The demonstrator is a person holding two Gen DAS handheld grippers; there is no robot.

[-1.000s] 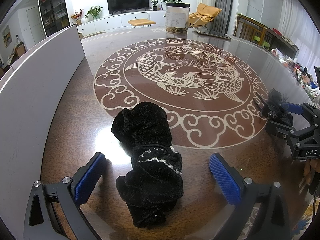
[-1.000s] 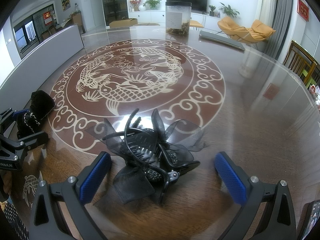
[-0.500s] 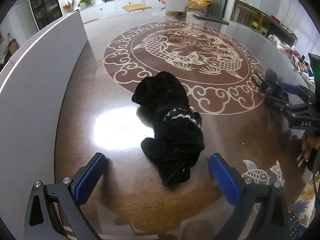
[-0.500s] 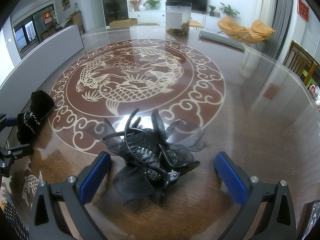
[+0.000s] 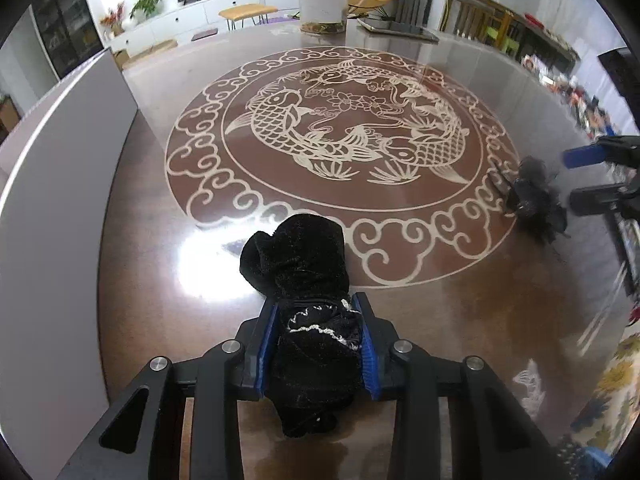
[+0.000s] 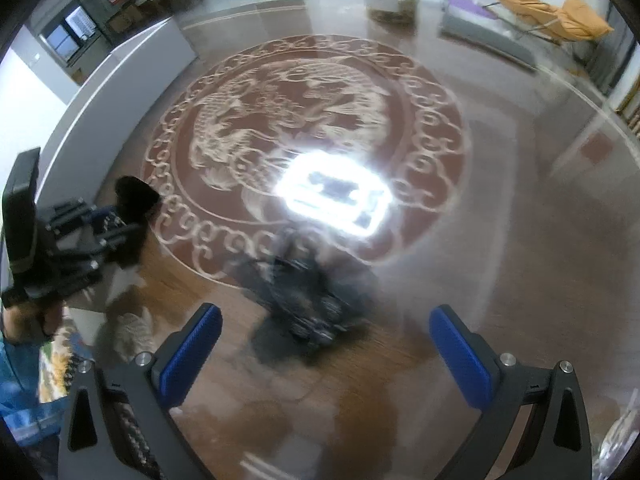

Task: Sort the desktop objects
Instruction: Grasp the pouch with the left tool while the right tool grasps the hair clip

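Left hand-held gripper (image 5: 316, 340) has just closed, now clamped on the black velvet pouch (image 5: 308, 300). Right hand-held gripper (image 6: 324, 344), jaws apart, has lifted; the blurred black hair clip (image 6: 312, 300) sits at its 12 o'clock

The table (image 5: 160, 240) carries 1 black velvet pouch (image 5: 304, 264), 1 black gauze hair clip (image 5: 534, 200), 1 clear jar (image 5: 323, 4) and 1 grey flat tray (image 5: 400, 30).

Your right wrist view smears with motion blur; a ceiling light glares white off the glossy table (image 6: 520, 240); fisheye edges bend.
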